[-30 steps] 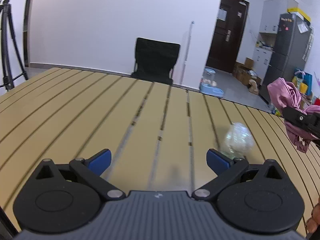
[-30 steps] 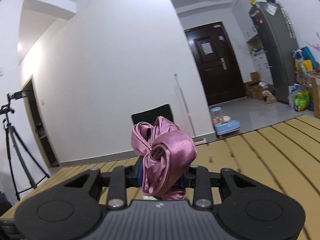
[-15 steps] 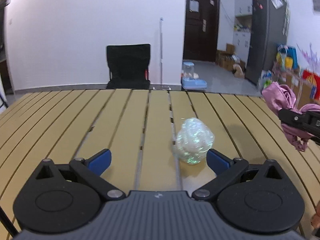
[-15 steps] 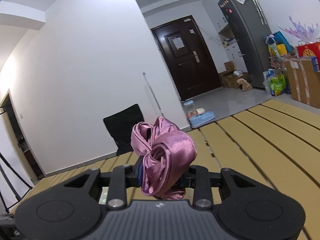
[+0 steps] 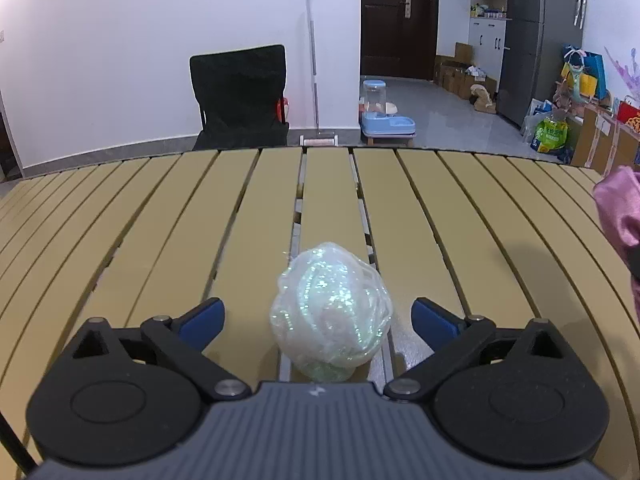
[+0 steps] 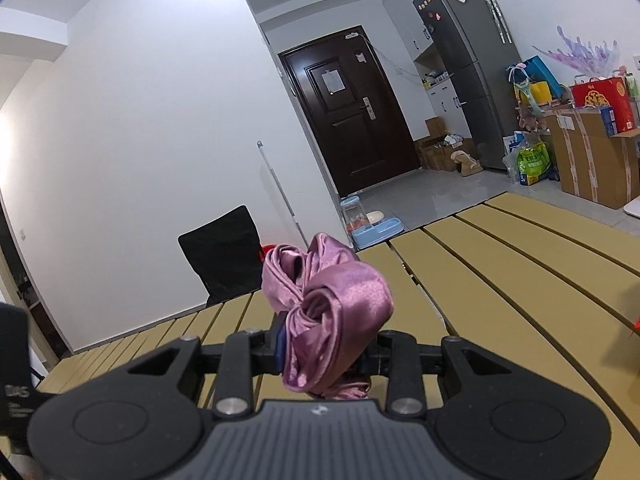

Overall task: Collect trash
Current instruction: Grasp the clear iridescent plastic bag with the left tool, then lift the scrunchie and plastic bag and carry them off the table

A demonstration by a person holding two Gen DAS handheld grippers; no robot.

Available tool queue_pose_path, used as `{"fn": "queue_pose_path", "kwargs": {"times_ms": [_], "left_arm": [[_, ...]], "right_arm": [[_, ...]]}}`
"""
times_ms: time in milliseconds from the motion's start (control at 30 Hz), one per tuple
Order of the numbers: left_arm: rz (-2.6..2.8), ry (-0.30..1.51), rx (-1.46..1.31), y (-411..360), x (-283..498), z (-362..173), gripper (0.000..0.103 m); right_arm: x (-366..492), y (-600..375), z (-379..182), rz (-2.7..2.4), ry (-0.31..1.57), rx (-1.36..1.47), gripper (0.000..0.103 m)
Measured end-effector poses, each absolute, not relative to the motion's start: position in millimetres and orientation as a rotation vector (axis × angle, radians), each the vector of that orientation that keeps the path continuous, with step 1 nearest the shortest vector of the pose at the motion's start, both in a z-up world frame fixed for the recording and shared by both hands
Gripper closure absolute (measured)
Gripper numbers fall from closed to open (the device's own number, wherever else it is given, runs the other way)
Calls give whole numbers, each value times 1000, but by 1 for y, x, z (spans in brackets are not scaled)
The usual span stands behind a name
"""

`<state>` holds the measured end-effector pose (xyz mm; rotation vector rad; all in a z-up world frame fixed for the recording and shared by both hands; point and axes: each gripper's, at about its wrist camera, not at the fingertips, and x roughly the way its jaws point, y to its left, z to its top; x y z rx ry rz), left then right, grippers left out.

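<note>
A crumpled ball of shiny clear plastic wrap [image 5: 331,312] lies on the slatted tan table [image 5: 168,216]. My left gripper [image 5: 318,320] is open, its blue-tipped fingers on either side of the ball, not touching it. My right gripper [image 6: 324,354] is shut on a bunched pink satin cloth [image 6: 332,312] and holds it above the table. The cloth also shows at the right edge of the left wrist view [image 5: 620,208].
A black chair [image 5: 240,96] stands past the table's far edge, with a mop handle [image 5: 312,64] against the wall. A blue pet feeder [image 5: 384,116], a dark door [image 5: 396,20], a fridge [image 5: 528,36] and boxes and bags [image 6: 588,152] are on the floor beyond.
My left gripper has swung right and closed in on the plastic ball, which now sits between its open fingers. My right gripper has kept hold of the pink cloth while turning right.
</note>
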<state>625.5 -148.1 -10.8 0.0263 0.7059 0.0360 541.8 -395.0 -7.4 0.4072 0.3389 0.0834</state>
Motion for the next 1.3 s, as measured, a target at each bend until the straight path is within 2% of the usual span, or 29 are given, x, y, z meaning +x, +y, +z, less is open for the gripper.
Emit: {"fn": "queue_pose_path", "kwargs": {"times_ms": [33, 67, 100, 133, 167, 200, 300, 867, 1300], "left_arm": [[43, 707, 27, -148, 627, -12, 6], [48, 708, 30, -149, 629, -12, 15], [50, 713, 34, -149, 628, -13, 29], [38, 724, 31, -148, 629, -14, 37], [23, 735, 22, -147, 630, -15, 52], [17, 743, 17, -145, 630, -15, 54], [29, 733, 14, -142, 626, -14, 57], [-11, 634, -10, -133, 563, 26, 57], [-20, 592, -49, -107, 497, 55, 57]], "right_arm": [[541, -390, -7, 83, 340, 404, 73], [542, -389, -7, 85, 341, 401, 73], [543, -389, -8, 85, 343, 398, 73], [543, -388, -8, 85, 345, 395, 73], [543, -387, -9, 85, 346, 392, 73], [544, -387, -9, 86, 347, 390, 73], [543, -383, -9, 84, 349, 387, 73], [533, -366, 6, 108, 372, 313, 73], [474, -344, 31, 150, 352, 236, 73]]}}
